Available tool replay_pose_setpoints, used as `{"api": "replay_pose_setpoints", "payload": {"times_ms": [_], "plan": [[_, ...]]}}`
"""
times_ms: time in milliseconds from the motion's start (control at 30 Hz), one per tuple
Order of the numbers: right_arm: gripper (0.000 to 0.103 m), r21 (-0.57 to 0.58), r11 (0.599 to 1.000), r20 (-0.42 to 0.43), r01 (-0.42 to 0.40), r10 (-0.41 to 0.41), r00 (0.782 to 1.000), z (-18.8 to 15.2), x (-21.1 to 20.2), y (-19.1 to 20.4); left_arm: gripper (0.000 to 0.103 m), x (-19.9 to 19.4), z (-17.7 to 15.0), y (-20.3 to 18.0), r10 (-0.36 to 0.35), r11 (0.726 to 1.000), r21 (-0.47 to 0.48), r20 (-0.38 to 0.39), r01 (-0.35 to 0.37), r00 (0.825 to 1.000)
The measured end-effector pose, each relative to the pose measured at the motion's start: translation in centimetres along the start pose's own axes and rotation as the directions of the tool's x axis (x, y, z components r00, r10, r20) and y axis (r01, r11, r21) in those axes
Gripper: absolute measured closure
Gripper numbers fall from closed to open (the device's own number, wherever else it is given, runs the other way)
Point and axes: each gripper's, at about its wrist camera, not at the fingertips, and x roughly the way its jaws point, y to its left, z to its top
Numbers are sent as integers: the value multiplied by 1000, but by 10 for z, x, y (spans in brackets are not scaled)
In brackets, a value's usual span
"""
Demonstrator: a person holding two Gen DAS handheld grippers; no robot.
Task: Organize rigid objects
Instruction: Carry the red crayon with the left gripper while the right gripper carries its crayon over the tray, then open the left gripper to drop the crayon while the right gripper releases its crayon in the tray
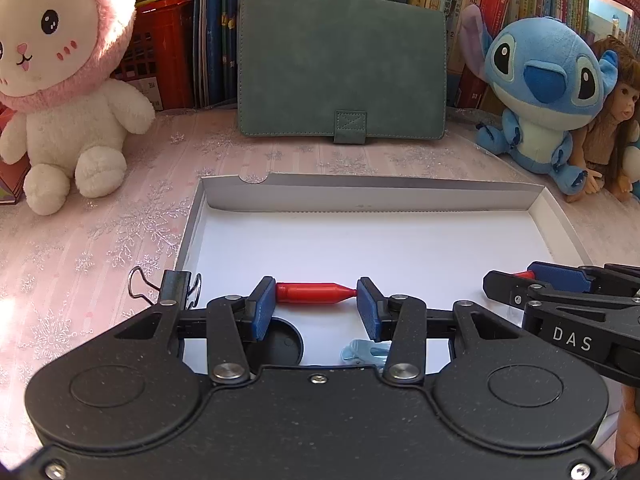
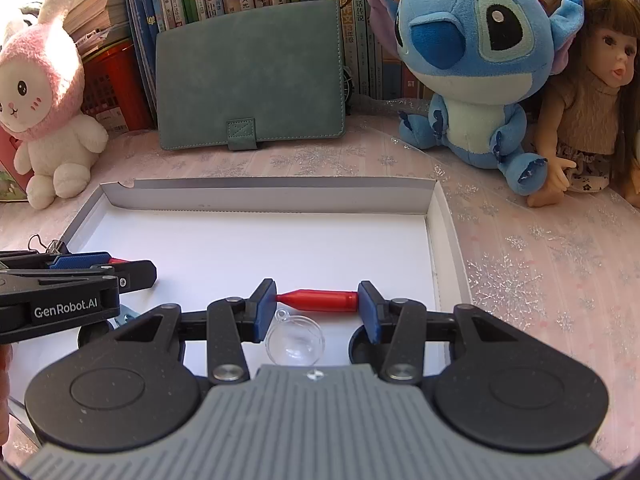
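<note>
Each gripper grips a red bullet-shaped plastic piece endwise, low in the frame over the white floor of the open cardboard tray [image 1: 400, 194]: the left gripper [image 1: 316, 309] clamps one [image 1: 314, 293] with its tip toward picture right, the right gripper [image 2: 316, 309] another [image 2: 320, 301] with its tip toward picture left, both part-closed with pads pressing the ends. The pieces look light, stiff and smooth (likely to pivot or pop free under end pressure); a hold across the cylindrical body would seat better. A clear plastic dome [image 2: 295, 342] lies just below.
</note>
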Motion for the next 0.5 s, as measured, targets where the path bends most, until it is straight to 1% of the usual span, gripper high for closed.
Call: {"api": "replay_pose_setpoints", "payload": {"times_ms": [300, 333, 400, 500], "plan": [[50, -7, 1000, 6, 0, 0, 1000, -1, -1, 2, 60, -2, -3, -4, 22, 999, 30, 16, -23, 1000], [49, -5, 1000, 8, -3, 3, 1000, -1, -2, 2, 59, -2, -3, -4, 24, 999, 28, 19, -24, 1000], [43, -8, 1000, 12, -1, 1, 1000, -1, -3, 2, 56, -5, -3, -3, 26, 999, 24, 26, -27, 999], [41, -15, 1000, 15, 6, -6, 1000, -2, -3, 3, 52, -8, -2, -3, 30, 999, 29, 36, -31, 999]]}}
